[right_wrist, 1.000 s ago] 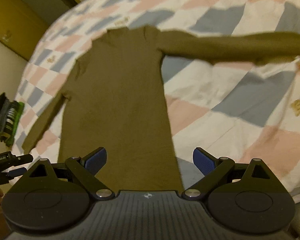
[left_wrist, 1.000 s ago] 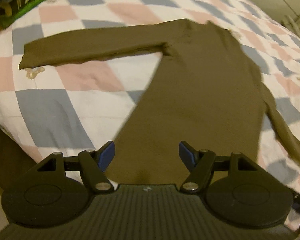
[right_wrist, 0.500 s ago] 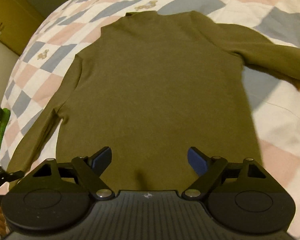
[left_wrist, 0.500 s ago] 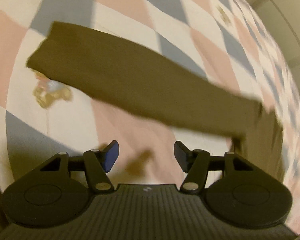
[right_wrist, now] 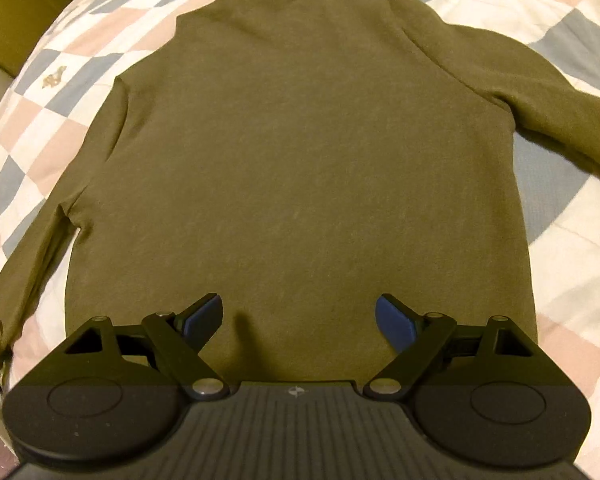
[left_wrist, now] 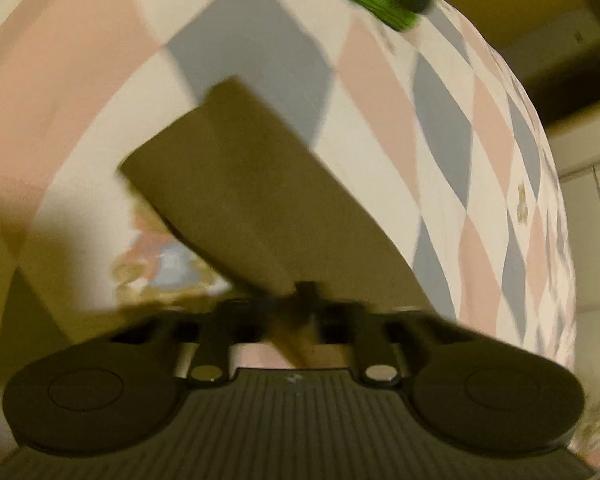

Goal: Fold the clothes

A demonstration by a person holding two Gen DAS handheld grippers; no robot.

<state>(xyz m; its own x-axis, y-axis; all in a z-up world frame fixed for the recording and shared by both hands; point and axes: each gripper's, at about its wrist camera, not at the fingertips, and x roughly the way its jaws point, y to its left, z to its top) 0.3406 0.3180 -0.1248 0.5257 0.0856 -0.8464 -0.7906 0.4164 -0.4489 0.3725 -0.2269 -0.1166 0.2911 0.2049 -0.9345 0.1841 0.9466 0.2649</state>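
Note:
An olive long-sleeved top (right_wrist: 300, 152) lies flat on a checked quilt (right_wrist: 572, 240), collar far, hem near. My right gripper (right_wrist: 299, 322) is open and empty just above the hem's middle. In the blurred left wrist view, my left gripper (left_wrist: 296, 304) is shut on the left sleeve (left_wrist: 236, 184) a short way back from its cuff; the cuff end reaches up and left from the jaws. The same sleeve (right_wrist: 24, 280) shows in the right wrist view at the lower left edge.
The quilt (left_wrist: 440, 128) has pink, grey and white diamonds with small printed figures (left_wrist: 160, 256). A green and dark folded pile (left_wrist: 380, 0) lies at the quilt's far edge. A yellow cabinet (right_wrist: 16, 12) stands beyond the bed's left side.
My left gripper has come down on the left sleeve and closed on it. My right gripper has moved closer to the hem and stays open.

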